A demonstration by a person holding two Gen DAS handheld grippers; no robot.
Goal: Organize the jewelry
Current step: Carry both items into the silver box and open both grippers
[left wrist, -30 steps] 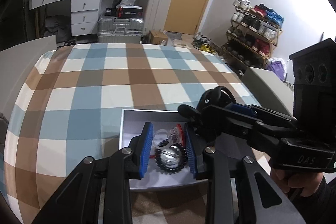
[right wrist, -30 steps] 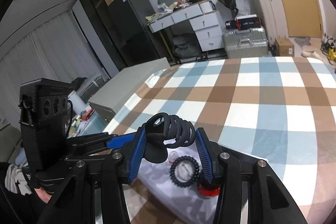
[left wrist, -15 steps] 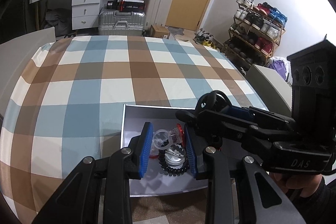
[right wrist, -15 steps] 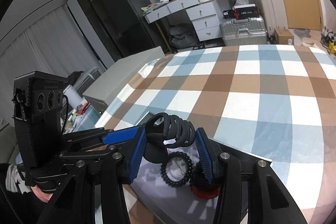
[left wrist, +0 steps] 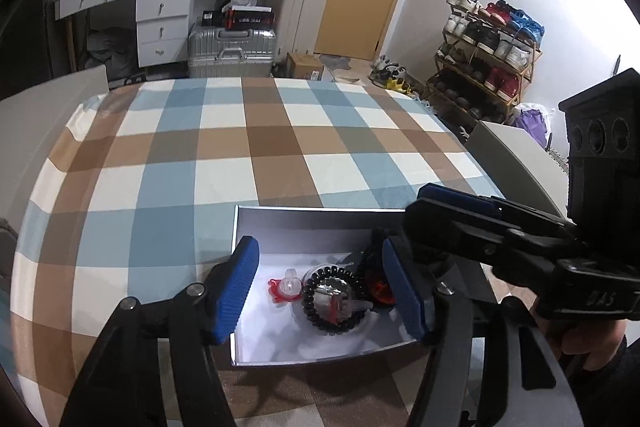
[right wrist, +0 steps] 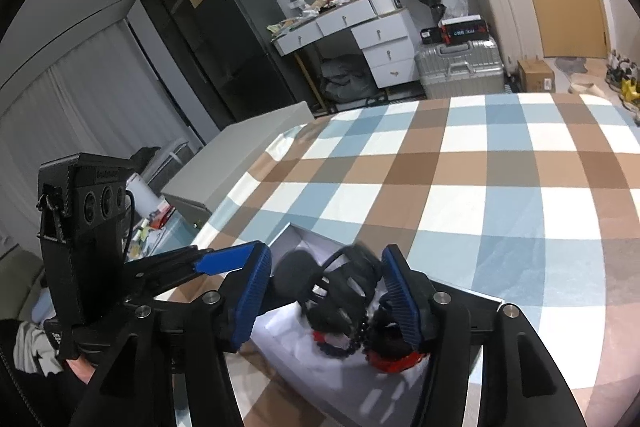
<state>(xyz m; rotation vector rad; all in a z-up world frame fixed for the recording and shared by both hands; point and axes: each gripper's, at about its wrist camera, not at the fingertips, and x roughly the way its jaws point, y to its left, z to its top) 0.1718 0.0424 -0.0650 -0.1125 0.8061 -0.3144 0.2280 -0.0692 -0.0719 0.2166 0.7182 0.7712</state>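
A black hair claw (right wrist: 344, 291) drops blurred into the white box (left wrist: 320, 223) on the checked cloth (left wrist: 240, 147), beside a beaded bracelet (left wrist: 332, 307). Both the right gripper (right wrist: 326, 287) and the left gripper (left wrist: 320, 291) gape wide, empty; crowded over the box, either could nudge its contents or wall.

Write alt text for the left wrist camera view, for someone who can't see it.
An open left tool hovers over a white box on a checked tablecloth; inside lie a black beaded bracelet and a small red and clear piece. The right tool reaches in from the right. A cluttered room lies behind.
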